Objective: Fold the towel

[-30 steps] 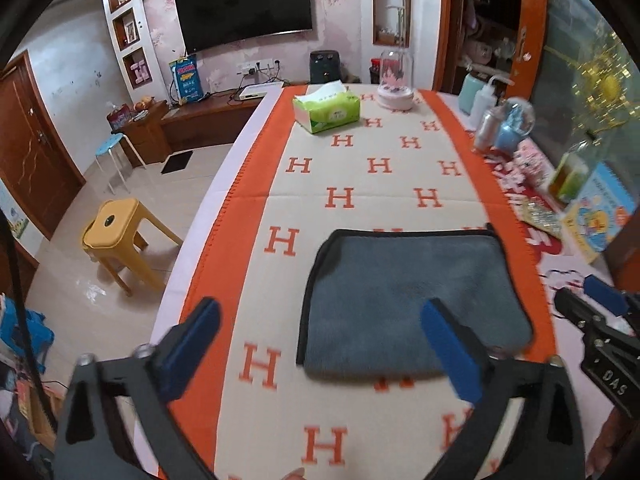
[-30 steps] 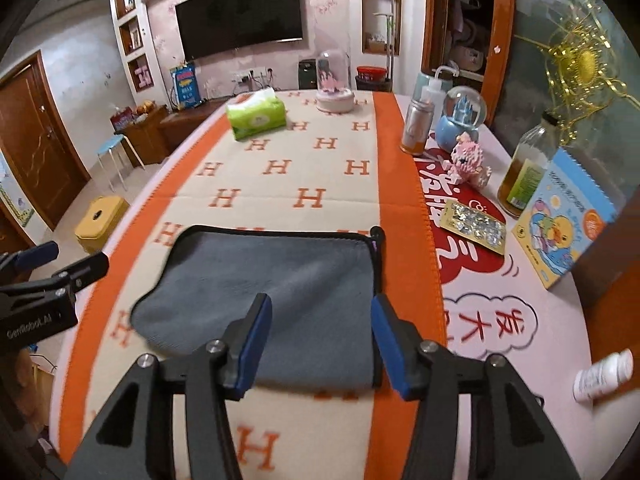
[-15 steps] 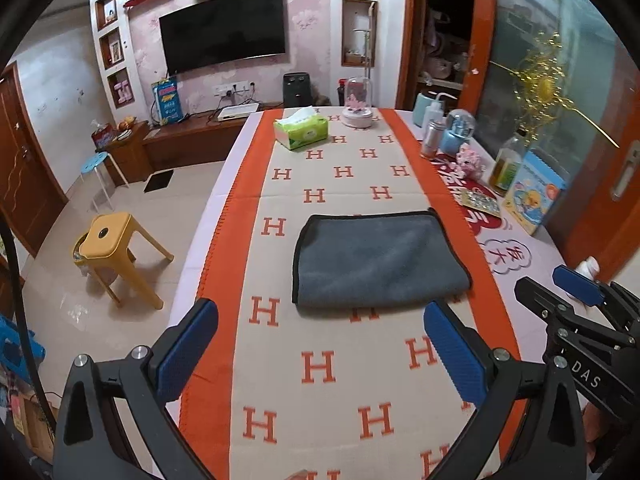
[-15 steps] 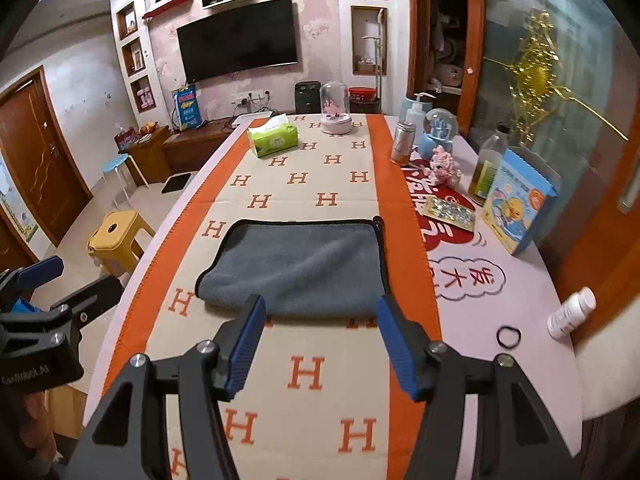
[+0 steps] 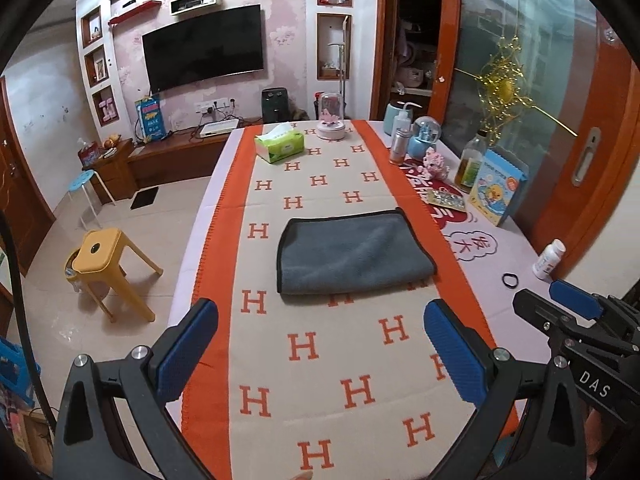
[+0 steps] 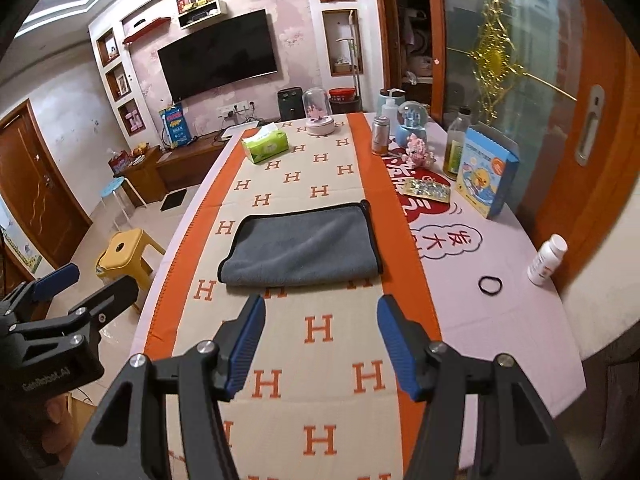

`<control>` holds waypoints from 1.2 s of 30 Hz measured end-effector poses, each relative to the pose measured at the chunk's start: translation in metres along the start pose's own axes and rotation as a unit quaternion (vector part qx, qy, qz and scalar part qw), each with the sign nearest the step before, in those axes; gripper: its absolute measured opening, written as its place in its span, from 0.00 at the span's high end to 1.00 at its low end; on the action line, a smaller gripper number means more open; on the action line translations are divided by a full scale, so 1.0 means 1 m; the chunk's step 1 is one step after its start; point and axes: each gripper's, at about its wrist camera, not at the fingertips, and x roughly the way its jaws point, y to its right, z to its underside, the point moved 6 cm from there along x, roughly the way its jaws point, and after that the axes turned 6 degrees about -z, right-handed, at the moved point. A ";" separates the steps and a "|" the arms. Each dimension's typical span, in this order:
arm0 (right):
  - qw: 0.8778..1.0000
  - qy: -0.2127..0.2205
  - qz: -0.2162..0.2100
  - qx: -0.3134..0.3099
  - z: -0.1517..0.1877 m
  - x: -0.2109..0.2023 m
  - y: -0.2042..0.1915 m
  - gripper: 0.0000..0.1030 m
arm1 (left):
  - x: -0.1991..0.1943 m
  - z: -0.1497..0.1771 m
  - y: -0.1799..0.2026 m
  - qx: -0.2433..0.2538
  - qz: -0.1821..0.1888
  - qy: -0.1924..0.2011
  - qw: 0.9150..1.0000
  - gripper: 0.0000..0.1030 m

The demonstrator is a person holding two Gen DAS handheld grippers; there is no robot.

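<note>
**Towel lies folded, both tongs held back and empty**

From where I stand, the grey towel [image 5: 352,256] lies flat on the orange-and-cream H-pattern runner [image 5: 320,360], about mid-length of the bench [image 6: 500,320]. It looks like a neat rectangle w/ a black trim along the far edge and the sides; the near edge is a soft rounded fold, no trim visible there. So I judge it is already doubled at least once.

The left tongs [image 5: 320,356] hang above the near part of the runner, fingers spread wide, nothing between them. The right tongs [image 6: 320,344] are also spread, a bit less wide, also empty. Both are well apart from the towel, on the near side of it. In the left view the right tongs appear at the far right edge, beside the bare part of the bench.

Step in hand, as I read it: either the fold is finished, or it is a pause between two folds. I cannot tell which from the towel alone.

If one more fold is wanted, the next move needs approx. this: bring each tongs down to one short side of the towel, pinch both layers together near the corners, lift low, carry across to the opposite side, and lay the edges even. The cloth is soft and thick, so the layers can slip apart if only the top one is pinched.

Other things (tissue box [image 5: 279,147], bottles, hair tie [image 6: 490,285]) are far from the towel, no obstacle.
</note>
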 end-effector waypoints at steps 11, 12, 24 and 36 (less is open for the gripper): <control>1.000 -0.015 -0.025 0.000 0.011 -0.027 -0.004 0.43 | -0.031 0.009 0.018 -0.006 -0.006 -0.010 1.000 0.01; 1.000 -0.016 -0.027 0.002 0.012 -0.028 -0.003 0.43 | -0.033 0.011 0.020 -0.007 -0.008 -0.012 1.000 0.01; 1.000 -0.009 -0.005 -0.012 0.017 -0.039 0.010 0.43 | -0.048 0.020 0.037 -0.012 -0.038 -0.005 0.999 0.01; 1.000 -0.014 -0.012 -0.024 0.018 -0.042 0.007 0.43 | -0.041 0.029 0.036 -0.033 -0.038 -0.036 0.998 0.01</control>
